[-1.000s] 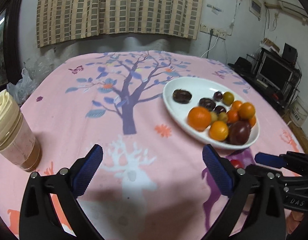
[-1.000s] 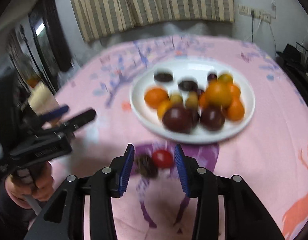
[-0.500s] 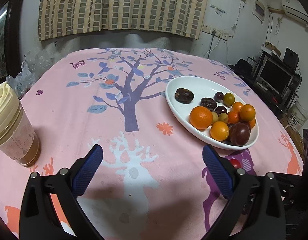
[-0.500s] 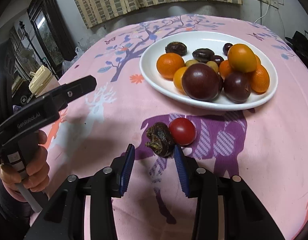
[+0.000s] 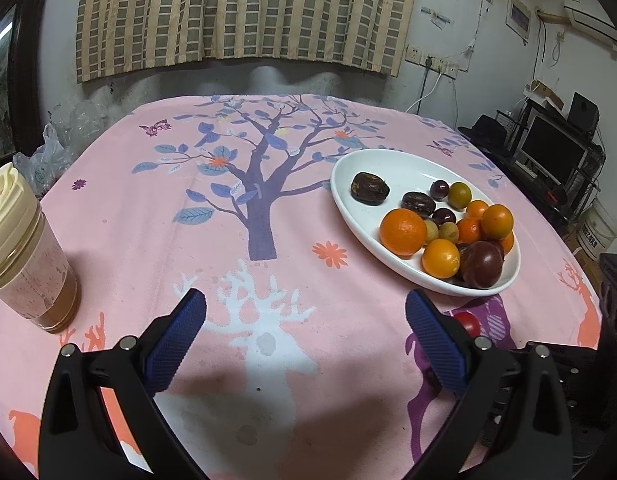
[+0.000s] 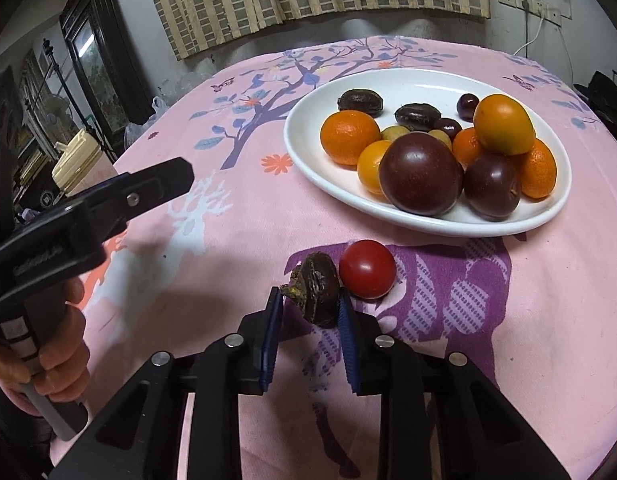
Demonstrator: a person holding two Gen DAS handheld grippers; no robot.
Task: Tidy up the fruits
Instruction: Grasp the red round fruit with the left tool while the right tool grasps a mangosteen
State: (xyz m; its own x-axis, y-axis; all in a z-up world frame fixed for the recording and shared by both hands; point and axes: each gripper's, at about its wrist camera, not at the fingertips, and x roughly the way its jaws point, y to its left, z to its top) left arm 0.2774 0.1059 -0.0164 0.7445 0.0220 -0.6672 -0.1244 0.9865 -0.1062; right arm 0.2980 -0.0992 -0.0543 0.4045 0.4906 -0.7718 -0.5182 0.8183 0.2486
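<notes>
A white oval plate (image 6: 308, 148) (image 5: 348, 196) holds oranges, dark plums, dates and small fruits. On the pink cloth in front of it lie a dark wrinkled date (image 6: 318, 294) and a red cherry tomato (image 6: 367, 269) (image 5: 467, 322) side by side. My right gripper (image 6: 310, 304) has its blue pads on either side of the date; the right pad touches it, the left pad is beside its torn edge. My left gripper (image 5: 304, 320) is wide open and empty above the white deer print, and shows at the left of the right wrist view (image 6: 120, 196).
A lidded tumbler with a brown drink (image 5: 24, 252) stands at the table's left edge. A plastic bag (image 5: 48, 152) lies at the far left. A monitor and shelves (image 5: 548, 152) stand to the right beyond the table.
My right gripper has moved forward and down, and its pads have narrowed around the date. The left gripper has lifted and drawn back a little, still wide open.
</notes>
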